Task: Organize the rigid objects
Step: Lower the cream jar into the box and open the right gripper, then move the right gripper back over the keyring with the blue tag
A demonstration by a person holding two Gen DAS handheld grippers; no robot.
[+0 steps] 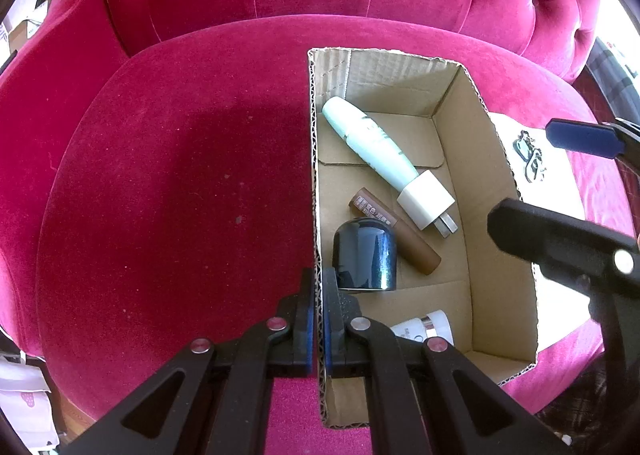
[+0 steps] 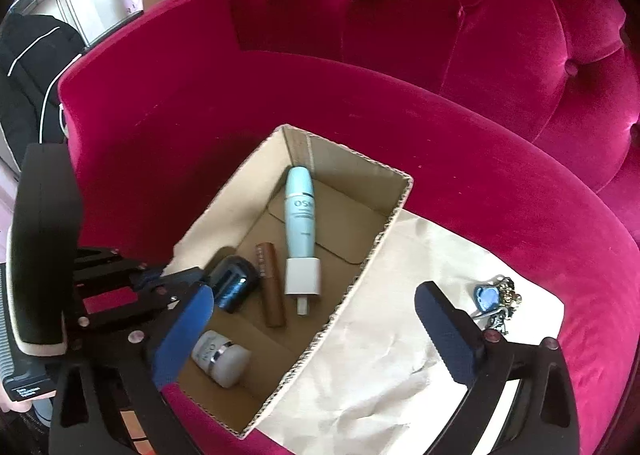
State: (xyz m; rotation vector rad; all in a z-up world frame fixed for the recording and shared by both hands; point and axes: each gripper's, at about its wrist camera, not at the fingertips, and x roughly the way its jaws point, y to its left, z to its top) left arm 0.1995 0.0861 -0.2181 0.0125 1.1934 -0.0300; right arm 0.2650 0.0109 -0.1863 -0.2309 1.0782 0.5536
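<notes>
The left gripper (image 1: 319, 319) is pinched onto the near left wall of an open cardboard box (image 1: 486, 159) that sits on a crimson velvet armchair (image 1: 168, 183), while the right gripper (image 2: 316, 331) hangs spread wide over the box's right edge, holding nothing. Inside, from near to far, lie a small white jar with a silver band (image 2: 221, 358), a glossy dark blue jar on its side (image 1: 365, 253), a brown tube (image 1: 400, 233) and a long pale mint bottle with a white square cap (image 1: 372, 147). Beside the box, a bunch of keys with a blue fob (image 2: 493, 301) rests on crumpled beige paper (image 2: 384, 355)
</notes>
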